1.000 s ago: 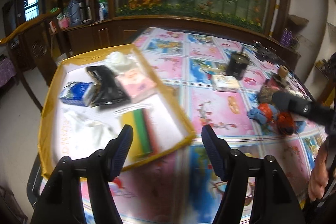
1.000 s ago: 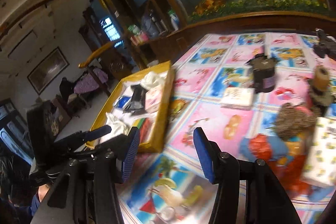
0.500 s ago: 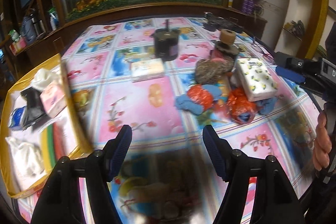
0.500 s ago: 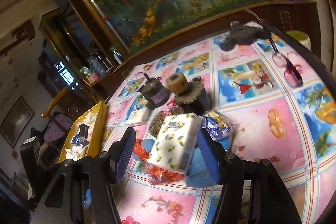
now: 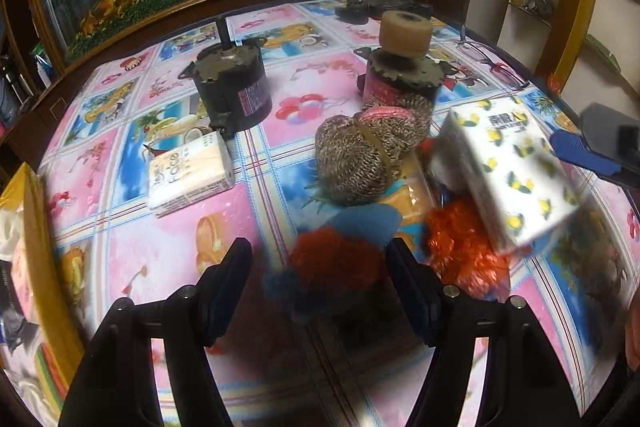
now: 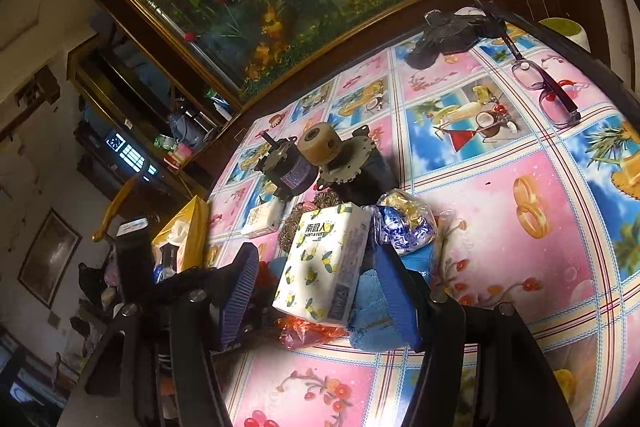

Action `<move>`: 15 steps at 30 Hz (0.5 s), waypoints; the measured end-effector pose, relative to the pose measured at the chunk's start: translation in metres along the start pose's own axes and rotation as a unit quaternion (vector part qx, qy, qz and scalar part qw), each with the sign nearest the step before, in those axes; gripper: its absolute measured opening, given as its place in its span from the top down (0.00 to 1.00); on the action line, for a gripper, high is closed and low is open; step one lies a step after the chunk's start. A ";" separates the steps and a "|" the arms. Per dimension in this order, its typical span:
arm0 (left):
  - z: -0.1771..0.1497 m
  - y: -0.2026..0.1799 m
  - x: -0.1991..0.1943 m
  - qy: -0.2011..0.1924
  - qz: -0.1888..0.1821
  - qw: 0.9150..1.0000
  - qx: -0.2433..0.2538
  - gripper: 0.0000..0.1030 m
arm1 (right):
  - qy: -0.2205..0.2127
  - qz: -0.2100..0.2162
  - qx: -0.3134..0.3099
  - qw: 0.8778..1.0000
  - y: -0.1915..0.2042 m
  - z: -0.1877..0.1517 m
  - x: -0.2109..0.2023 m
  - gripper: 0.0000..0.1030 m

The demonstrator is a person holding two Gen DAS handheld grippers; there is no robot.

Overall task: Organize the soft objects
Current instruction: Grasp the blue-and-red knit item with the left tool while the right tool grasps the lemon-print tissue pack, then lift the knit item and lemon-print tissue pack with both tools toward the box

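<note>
Left tool closing around the red pompom in the desk's pile, right tool open astride the tissue pack; both light, squashy, grab mid-body.

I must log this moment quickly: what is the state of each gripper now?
Left gripper: jaws closing, holding nothing yet; orange fluffy thing between them.
Right gripper: open, lemon-print tissue pack between its jaws, not gripped.
</note>
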State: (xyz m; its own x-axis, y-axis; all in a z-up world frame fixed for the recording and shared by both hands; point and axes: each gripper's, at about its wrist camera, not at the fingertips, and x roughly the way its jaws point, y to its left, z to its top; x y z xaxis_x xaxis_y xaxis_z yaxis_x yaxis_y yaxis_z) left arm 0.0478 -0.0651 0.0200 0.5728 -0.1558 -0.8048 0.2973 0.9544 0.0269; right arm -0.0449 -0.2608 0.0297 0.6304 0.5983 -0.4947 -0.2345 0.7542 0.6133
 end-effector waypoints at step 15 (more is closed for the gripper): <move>-0.008 0.041 -0.014 -0.045 -0.055 0.993 -0.097 0.63 | -0.009 -0.168 -0.170 0.971 0.057 -0.022 0.036 0.36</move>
State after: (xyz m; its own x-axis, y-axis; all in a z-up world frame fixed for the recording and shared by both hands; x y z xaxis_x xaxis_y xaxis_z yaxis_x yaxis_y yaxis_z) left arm 0.0458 -0.0216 0.0276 0.6141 -0.2750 -0.7397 0.2136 0.9603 -0.1797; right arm -0.0520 -0.1901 0.0328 0.7257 0.3005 -0.6189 -0.2428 0.9535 0.1783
